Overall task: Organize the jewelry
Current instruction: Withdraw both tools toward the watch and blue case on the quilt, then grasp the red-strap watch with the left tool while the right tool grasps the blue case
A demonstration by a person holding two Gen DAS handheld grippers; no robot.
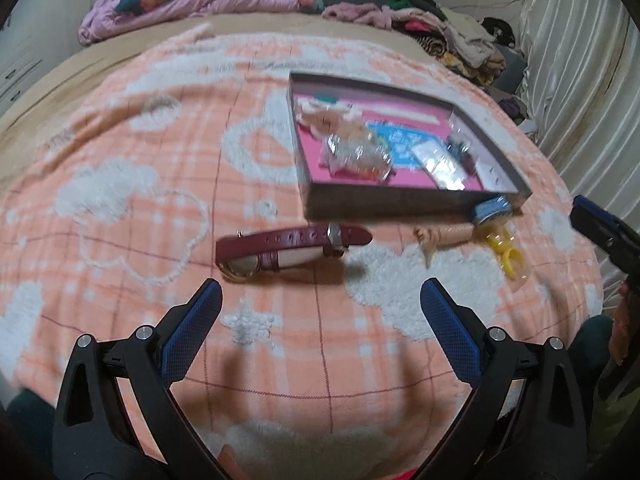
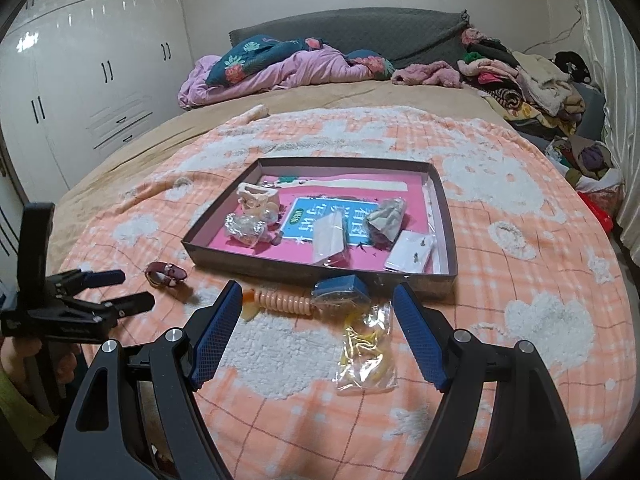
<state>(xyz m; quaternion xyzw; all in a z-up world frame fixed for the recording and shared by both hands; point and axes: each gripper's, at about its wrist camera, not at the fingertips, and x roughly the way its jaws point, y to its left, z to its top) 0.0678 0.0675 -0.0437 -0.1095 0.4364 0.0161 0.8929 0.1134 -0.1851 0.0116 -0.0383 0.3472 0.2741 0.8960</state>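
A shallow grey box (image 2: 450, 236) with a pink floor lies on the bed and holds several bagged jewelry pieces; it also shows in the left wrist view (image 1: 400, 200). A dark red watch (image 1: 288, 246) lies on the blanket just ahead of my open, empty left gripper (image 1: 320, 300); in the right wrist view the watch (image 2: 165, 274) sits left of the box. A peach spiral band (image 2: 280, 302), a blue-topped bag (image 2: 340, 290) and a clear bag of yellow pieces (image 2: 366, 346) lie between the fingers of my open, empty right gripper (image 2: 318, 300). The left gripper (image 2: 116, 292) shows at the left.
The orange checked blanket (image 2: 500, 380) with white fluffy patches covers the bed. Piled bedding (image 2: 288, 66) and clothes (image 2: 532, 84) lie at the far end. White wardrobes (image 2: 92, 80) stand to the left, a curtain (image 1: 580, 60) to the right.
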